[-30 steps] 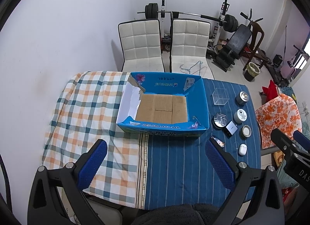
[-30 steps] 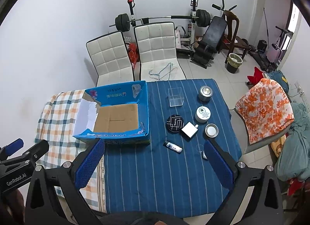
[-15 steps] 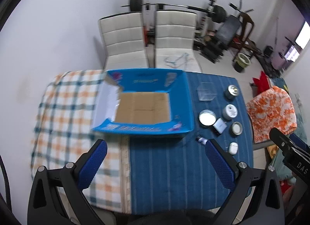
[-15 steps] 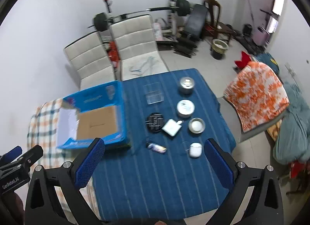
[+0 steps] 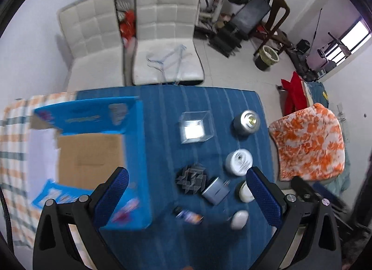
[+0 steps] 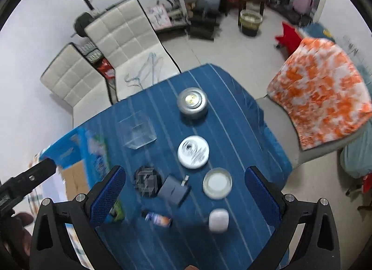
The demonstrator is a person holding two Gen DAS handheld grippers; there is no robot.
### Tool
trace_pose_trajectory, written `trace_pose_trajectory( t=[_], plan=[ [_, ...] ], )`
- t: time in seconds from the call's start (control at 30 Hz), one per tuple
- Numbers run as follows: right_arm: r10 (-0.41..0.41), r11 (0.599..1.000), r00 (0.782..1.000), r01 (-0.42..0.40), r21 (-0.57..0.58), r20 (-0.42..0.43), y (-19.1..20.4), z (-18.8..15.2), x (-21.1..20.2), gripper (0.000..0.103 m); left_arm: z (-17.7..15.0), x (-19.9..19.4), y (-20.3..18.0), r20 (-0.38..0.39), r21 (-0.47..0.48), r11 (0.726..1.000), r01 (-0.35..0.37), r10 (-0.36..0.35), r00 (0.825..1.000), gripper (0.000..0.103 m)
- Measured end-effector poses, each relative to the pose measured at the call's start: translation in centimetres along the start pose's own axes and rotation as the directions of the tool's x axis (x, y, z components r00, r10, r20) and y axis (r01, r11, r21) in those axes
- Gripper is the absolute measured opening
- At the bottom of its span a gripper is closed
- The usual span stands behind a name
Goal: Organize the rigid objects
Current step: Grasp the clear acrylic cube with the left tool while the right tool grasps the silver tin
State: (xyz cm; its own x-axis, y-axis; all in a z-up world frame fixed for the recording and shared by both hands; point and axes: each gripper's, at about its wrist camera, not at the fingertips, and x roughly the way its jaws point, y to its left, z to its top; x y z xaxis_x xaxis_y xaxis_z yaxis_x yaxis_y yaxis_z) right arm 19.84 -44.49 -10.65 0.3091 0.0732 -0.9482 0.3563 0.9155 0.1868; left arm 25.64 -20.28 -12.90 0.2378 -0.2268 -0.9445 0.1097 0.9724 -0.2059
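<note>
Small rigid objects lie grouped on the blue-striped table [image 6: 232, 116]: clear box [image 6: 137, 133], silver tin [image 6: 192, 102], white jar [image 6: 193, 152], black disc [image 6: 147, 181], grey charger [image 6: 174, 189], open pot [image 6: 217, 186], white case [image 6: 218, 220], small tube [image 6: 158, 218]. Blue cardboard box [image 5: 90, 144] sits empty to their left. Left hand-held gripper [image 5: 186, 197] and right hand-held gripper [image 6: 184, 194] both hover above, jaws wide, holding nothing.

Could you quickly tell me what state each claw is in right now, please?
Left claw: open, holding nothing, above the blue tablecloth.
Right claw: open, holding nothing, above the small objects on the table.
</note>
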Motion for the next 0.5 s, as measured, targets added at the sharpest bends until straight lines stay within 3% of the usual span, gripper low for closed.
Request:
trace_pose_trajectory(
  t=[0.13, 0.27, 0.5],
  plan=[
    [0.018, 1.0, 0.998, -0.016, 0.025, -0.064, -1.9, 5.4, 7.2, 0.103, 4.3, 6.9, -0.8, -0.109, -0.059, 0.998, 0.019, -0.026, 0.994, 0.103],
    [0.051, 0.996, 0.991, -0.042, 0.074, -0.126, -3.3, 9.3, 13.1, 0.103, 6.8, 13.7, -0.9, -0.236, -0.128, 0.991, 0.037, -0.066, 0.969, 0.103],
    [0.088, 0.991, 0.972, -0.064, 0.116, -0.217, -3.0, 12.6, 20.3, 0.103, 7.9, 21.0, -0.8, -0.36, -0.148, 0.989, -0.029, -0.026, 0.932, 0.103]
  ],
)
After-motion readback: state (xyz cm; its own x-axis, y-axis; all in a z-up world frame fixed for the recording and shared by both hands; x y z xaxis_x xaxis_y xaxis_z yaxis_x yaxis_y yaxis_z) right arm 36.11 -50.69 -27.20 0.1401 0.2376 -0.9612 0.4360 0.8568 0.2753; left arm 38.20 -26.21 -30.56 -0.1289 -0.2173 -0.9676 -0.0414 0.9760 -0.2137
